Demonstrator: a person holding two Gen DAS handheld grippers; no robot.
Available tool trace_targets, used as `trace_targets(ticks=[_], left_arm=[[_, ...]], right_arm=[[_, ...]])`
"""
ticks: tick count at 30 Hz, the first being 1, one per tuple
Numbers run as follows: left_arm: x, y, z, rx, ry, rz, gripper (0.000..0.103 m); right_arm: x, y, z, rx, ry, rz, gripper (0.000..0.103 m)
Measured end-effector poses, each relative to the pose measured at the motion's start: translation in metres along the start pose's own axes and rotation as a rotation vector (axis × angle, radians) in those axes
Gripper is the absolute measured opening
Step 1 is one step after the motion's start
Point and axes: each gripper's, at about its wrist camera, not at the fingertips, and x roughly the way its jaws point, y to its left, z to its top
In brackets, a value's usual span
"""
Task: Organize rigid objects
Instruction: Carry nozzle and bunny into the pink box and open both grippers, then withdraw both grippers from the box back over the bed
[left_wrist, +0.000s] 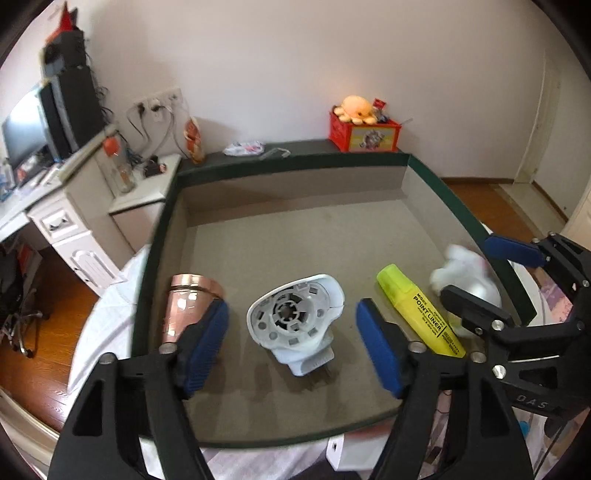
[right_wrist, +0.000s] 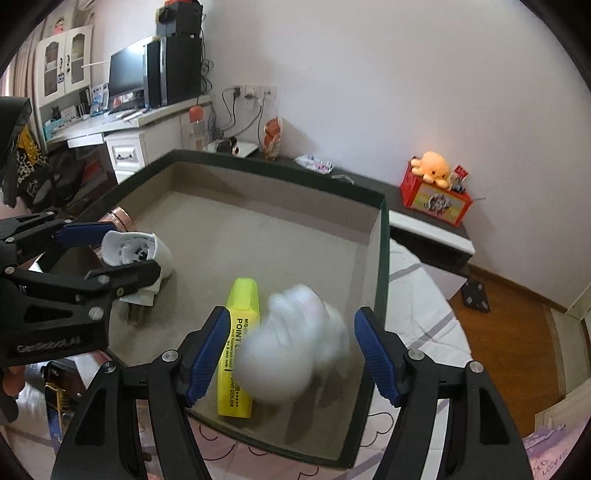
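A shallow box (left_wrist: 295, 164) with a dark green rim and a grey floor holds the objects. In the left wrist view a white plastic housing (left_wrist: 295, 325) lies between the blue pads of my left gripper (left_wrist: 291, 347), with a gap on both sides. A copper cup (left_wrist: 188, 306) lies just left of the left pad. A yellow highlighter (left_wrist: 421, 310) lies to the right. In the right wrist view a blurred white fluffy thing (right_wrist: 295, 339) sits between the fingers of my right gripper (right_wrist: 293, 354) without touching them, partly over the highlighter (right_wrist: 238, 332). My left gripper (right_wrist: 110, 254) shows at the left.
A red crate with an orange plush octopus (left_wrist: 364, 134) stands on the ledge behind the box, beside a small packet (left_wrist: 243, 148). A white desk with a monitor (right_wrist: 125, 77) and a drawer unit stands at the left. Bedding lies under the box; wooden floor at the right.
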Motion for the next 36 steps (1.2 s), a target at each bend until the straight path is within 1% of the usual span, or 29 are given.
trace_targets(ticks=[1,2,3,6,9,10,11,13,14,17,19,21,23,24,25,26,27,28,30,34,36], left_arm=[[-0.006,0.002,0.000,-0.002,-0.020,0.002,0.080],[-0.014,0.003,-0.001,-0.005,-0.039,-0.001,0.087],[-0.024,0.006,-0.003,-0.014,-0.056,0.001,0.093],[-0.055,0.013,-0.012,-0.025,-0.109,-0.008,0.103],[-0.085,0.015,-0.027,-0.012,-0.157,0.013,0.103],[-0.095,0.016,-0.032,0.004,-0.161,0.019,0.103],[-0.104,0.017,-0.038,0.016,-0.166,0.029,0.103],[-0.122,0.018,-0.050,0.025,-0.179,0.057,0.103],[-0.130,0.020,-0.057,0.023,-0.188,0.065,0.103],[-0.158,0.027,-0.078,0.000,-0.205,0.063,0.103],[-0.176,0.034,-0.093,-0.025,-0.223,0.064,0.103],[-0.191,0.038,-0.106,-0.039,-0.238,0.083,0.103],[-0.208,0.042,-0.119,-0.069,-0.265,0.120,0.103],[-0.218,0.044,-0.128,-0.090,-0.291,0.131,0.103],[-0.225,0.045,-0.135,-0.106,-0.304,0.136,0.103],[-0.232,0.043,-0.143,-0.117,-0.312,0.143,0.103],[-0.236,0.043,-0.149,-0.118,-0.315,0.140,0.103],[-0.241,0.042,-0.156,-0.115,-0.312,0.121,0.103],[-0.245,0.040,-0.168,-0.118,-0.286,0.090,0.103],[-0.252,0.036,-0.185,-0.137,-0.269,0.066,0.103],[-0.258,0.035,-0.189,-0.142,-0.271,0.065,0.103]], right_arm=[[-0.005,0.001,0.000,-0.003,-0.016,-0.002,0.078],[-0.014,0.001,-0.001,-0.001,-0.033,0.000,0.079],[-0.019,0.001,-0.001,0.005,-0.040,0.007,0.079],[-0.040,0.000,-0.002,0.044,-0.064,0.045,0.080],[-0.066,0.003,-0.007,0.078,-0.085,0.079,0.083],[-0.076,0.005,-0.010,0.084,-0.101,0.085,0.083],[-0.083,0.007,-0.012,0.088,-0.111,0.088,0.084],[-0.103,0.012,-0.019,0.099,-0.125,0.084,0.090],[-0.112,0.015,-0.023,0.105,-0.139,0.081,0.090],[-0.135,0.024,-0.036,0.112,-0.154,0.090,0.090],[-0.149,0.029,-0.047,0.117,-0.171,0.079,0.090],[-0.163,0.036,-0.058,0.127,-0.187,0.064,0.091],[-0.178,0.041,-0.068,0.139,-0.214,0.050,0.092],[-0.185,0.045,-0.073,0.148,-0.227,0.042,0.095],[-0.191,0.048,-0.079,0.159,-0.236,0.035,0.103],[-0.197,0.051,-0.084,0.165,-0.252,0.037,0.103],[-0.202,0.055,-0.090,0.170,-0.263,0.041,0.103],[-0.206,0.059,-0.095,0.178,-0.269,0.046,0.103],[-0.210,0.066,-0.103,0.185,-0.259,0.061,0.103],[-0.222,0.079,-0.119,0.186,-0.251,0.043,0.103],[-0.228,0.082,-0.125,0.188,-0.255,0.044,0.103]])
